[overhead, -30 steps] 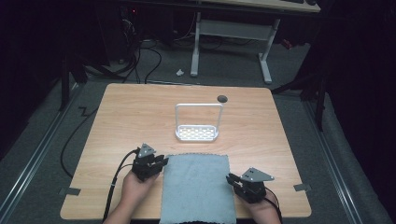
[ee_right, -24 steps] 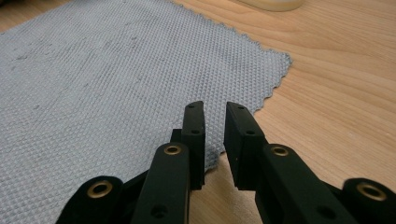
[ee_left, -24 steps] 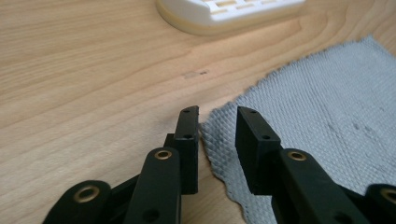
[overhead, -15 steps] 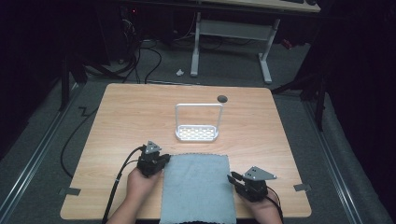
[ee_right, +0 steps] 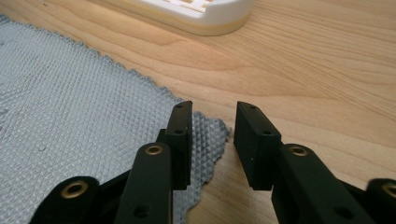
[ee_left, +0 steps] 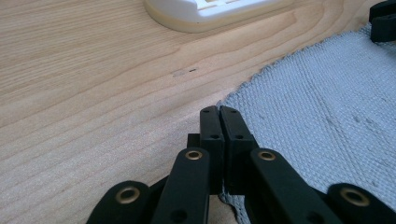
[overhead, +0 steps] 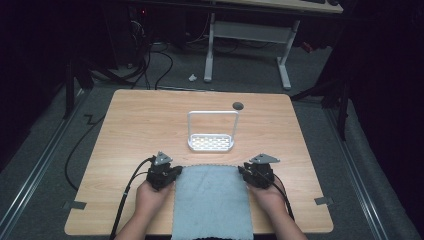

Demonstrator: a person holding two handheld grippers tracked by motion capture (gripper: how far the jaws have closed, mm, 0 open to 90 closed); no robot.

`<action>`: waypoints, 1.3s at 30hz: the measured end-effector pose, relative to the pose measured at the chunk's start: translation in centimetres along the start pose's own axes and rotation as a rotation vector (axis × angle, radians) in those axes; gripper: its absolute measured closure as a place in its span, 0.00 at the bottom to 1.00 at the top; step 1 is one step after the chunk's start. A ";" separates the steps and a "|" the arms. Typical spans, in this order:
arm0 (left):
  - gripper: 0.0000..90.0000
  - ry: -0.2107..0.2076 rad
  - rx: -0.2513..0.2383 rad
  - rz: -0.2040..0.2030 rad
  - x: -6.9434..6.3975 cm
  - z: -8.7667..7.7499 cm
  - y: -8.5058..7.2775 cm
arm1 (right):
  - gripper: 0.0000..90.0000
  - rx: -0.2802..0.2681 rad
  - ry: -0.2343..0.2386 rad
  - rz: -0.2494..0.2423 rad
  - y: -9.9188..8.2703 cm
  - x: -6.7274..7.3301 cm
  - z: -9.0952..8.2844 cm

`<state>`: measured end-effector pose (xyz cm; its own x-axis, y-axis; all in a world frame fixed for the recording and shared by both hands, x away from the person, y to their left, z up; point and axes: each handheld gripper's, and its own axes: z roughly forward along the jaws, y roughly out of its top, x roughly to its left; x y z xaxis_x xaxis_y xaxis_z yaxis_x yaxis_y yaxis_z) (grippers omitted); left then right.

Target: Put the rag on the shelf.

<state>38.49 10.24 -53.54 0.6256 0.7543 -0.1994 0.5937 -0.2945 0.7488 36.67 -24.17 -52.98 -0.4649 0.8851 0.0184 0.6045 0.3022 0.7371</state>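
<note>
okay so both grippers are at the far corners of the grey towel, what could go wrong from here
1. The left gripper is shut at the towel corner, but whether cloth is between its jaws is unclear; it may lift nothing.
2. The right gripper is open with the corner beside one jaw; closing could miss it.
3. The white rack stands just beyond the towel; a lifted edge could snag it.

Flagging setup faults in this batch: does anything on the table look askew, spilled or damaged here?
Nothing stands out. The grey cloth lies flat, its near edge hanging off the table; the white rack stands upright beyond it. Left tongs are closed at one far corner, right tongs open at the other.
</note>
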 end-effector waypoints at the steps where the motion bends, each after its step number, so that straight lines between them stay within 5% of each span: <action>1: 0.98 -0.001 0.000 -0.001 0.0 0.0 0.0 | 0.81 0.004 -0.001 -0.008 0.0 0.2 0.0; 8: 0.98 -0.005 -0.002 -0.003 0.0 0.0 0.0 | 0.98 0.001 -0.001 -0.029 -0.1 0.8 0.0; 14: 0.98 -0.003 -0.009 0.000 0.0 -0.1 -0.1 | 1.00 -0.007 0.001 -0.043 -0.1 0.9 -0.1; 21: 0.99 -0.045 -0.115 0.019 -0.3 -1.5 -0.7 | 1.00 -0.091 0.017 -0.059 -0.7 1.5 -1.9; 30: 0.99 -0.014 -0.232 0.082 -1.9 -4.7 -0.1 | 1.00 -0.186 0.034 -0.060 -0.4 2.2 -4.2; 39: 0.99 -0.017 -0.343 0.084 -2.9 -7.1 0.8 | 1.00 -0.323 0.011 -0.071 0.6 2.8 -6.9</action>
<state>33.56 12.00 -47.82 0.6751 0.7250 -0.1367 0.3371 -0.1384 0.9312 31.28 -23.94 -47.85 -0.5067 0.8614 -0.0351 0.3342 0.2338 0.9131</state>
